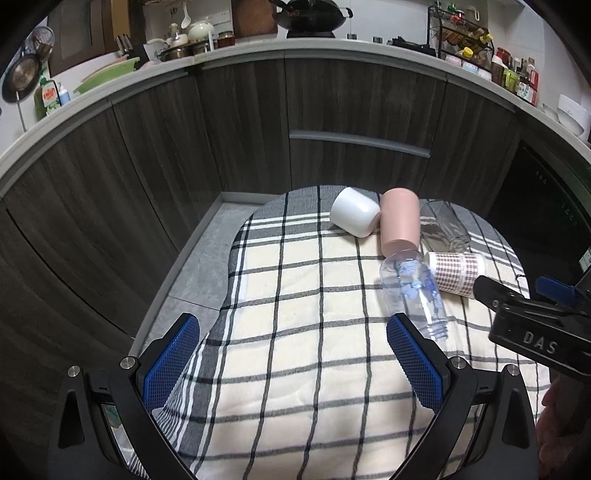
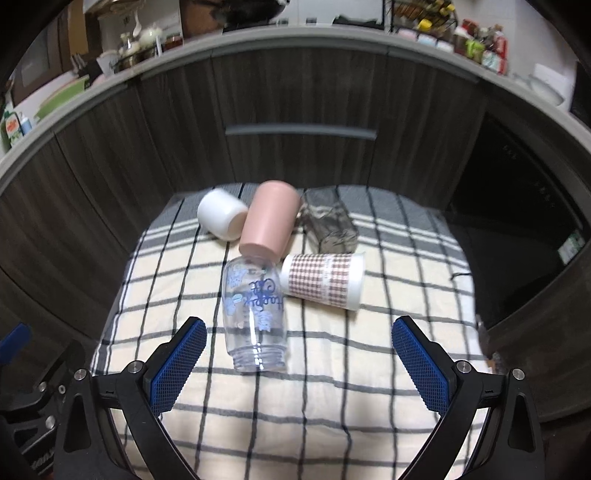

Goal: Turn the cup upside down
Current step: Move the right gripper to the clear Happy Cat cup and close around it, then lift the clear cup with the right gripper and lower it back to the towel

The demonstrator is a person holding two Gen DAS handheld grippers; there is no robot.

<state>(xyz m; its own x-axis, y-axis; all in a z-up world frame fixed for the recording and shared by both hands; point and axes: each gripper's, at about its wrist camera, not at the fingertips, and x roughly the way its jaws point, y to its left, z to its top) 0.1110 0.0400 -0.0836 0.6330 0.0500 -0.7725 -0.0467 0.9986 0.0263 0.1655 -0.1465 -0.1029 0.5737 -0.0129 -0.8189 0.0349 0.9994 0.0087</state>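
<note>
Several cups lie on their sides on a checked cloth (image 2: 332,387). A clear cup with blue print (image 2: 255,314) lies nearest, mouth toward me; it also shows in the left wrist view (image 1: 413,291). Behind it lie a pink cup (image 2: 269,223) (image 1: 400,225), a white cup (image 2: 221,216) (image 1: 354,216), a clear glass (image 2: 328,221) (image 1: 443,229) and a checked paper cup (image 2: 323,280) (image 1: 458,273). My right gripper (image 2: 299,362) is open and empty, just short of the printed cup. My left gripper (image 1: 291,362) is open and empty, left of the cups.
The cloth (image 1: 295,350) covers a small table in front of dark wood kitchen cabinets (image 1: 240,129). A grey floor strip (image 1: 207,258) lies left of the table. The counter above holds pots, bottles and a spice rack (image 1: 461,33). The right gripper's body (image 1: 532,317) shows at the right.
</note>
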